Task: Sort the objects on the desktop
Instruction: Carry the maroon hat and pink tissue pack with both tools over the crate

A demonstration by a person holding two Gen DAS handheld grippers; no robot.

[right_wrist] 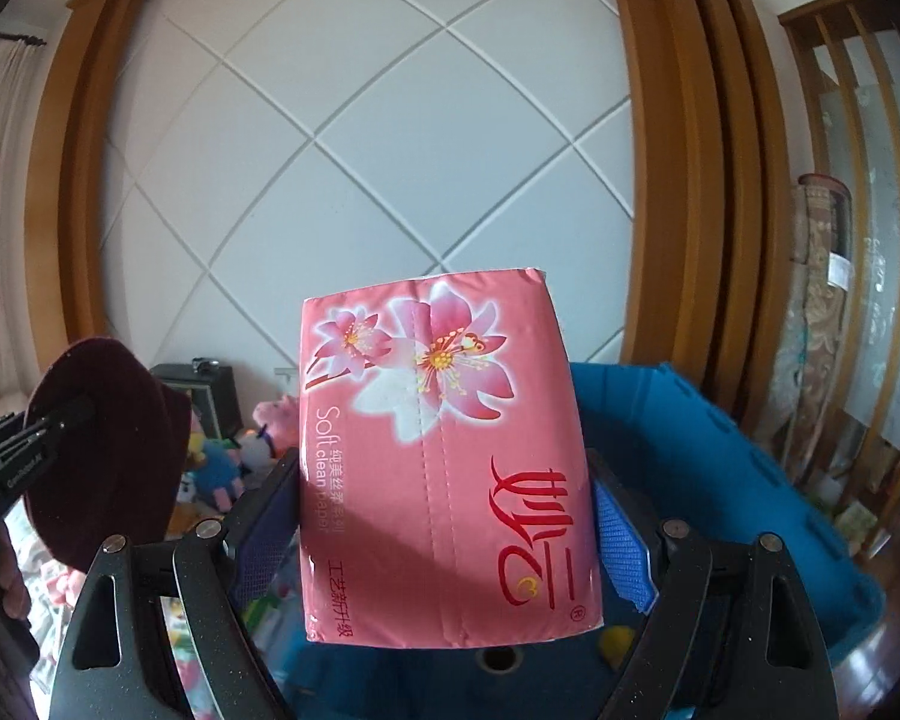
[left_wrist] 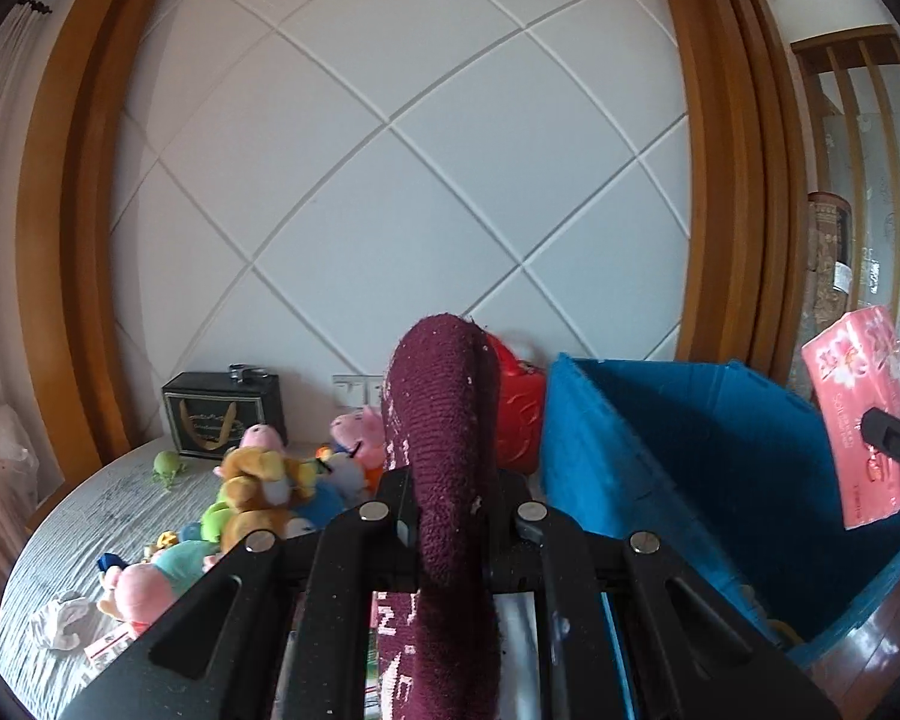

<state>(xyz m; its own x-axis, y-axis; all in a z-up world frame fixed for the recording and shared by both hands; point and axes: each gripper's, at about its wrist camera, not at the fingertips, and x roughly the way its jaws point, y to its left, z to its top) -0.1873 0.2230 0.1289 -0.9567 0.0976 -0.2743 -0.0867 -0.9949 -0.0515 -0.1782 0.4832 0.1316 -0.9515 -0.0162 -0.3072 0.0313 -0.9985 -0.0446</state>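
My left gripper (left_wrist: pixel 450 516) is shut on a maroon knitted item (left_wrist: pixel 444 420) with white flecks, which stands up between the jaws and hangs down behind them. In the right wrist view that gripper (right_wrist: pixel 60 420) shows at the left, pinching the maroon knitted item (right_wrist: pixel 114 456). My right gripper (right_wrist: pixel 444 498) is shut on a pink tissue pack (right_wrist: pixel 450 468) printed with flowers, its blue pads pressed on both sides. The tissue pack (left_wrist: pixel 864 420) also shows at the right edge of the left wrist view. A blue bin (left_wrist: pixel 660 432) stands open just below and ahead of both grippers (right_wrist: pixel 720 450).
Several plush toys (left_wrist: pixel 258 480) lie heaped on a grey cloth surface (left_wrist: pixel 90 516) at the left. On it too are a black gift box (left_wrist: pixel 222 414), a small green toy (left_wrist: pixel 168 468) and a white crumpled cloth (left_wrist: pixel 66 624). A red object (left_wrist: pixel 516 414) stands behind the bin.
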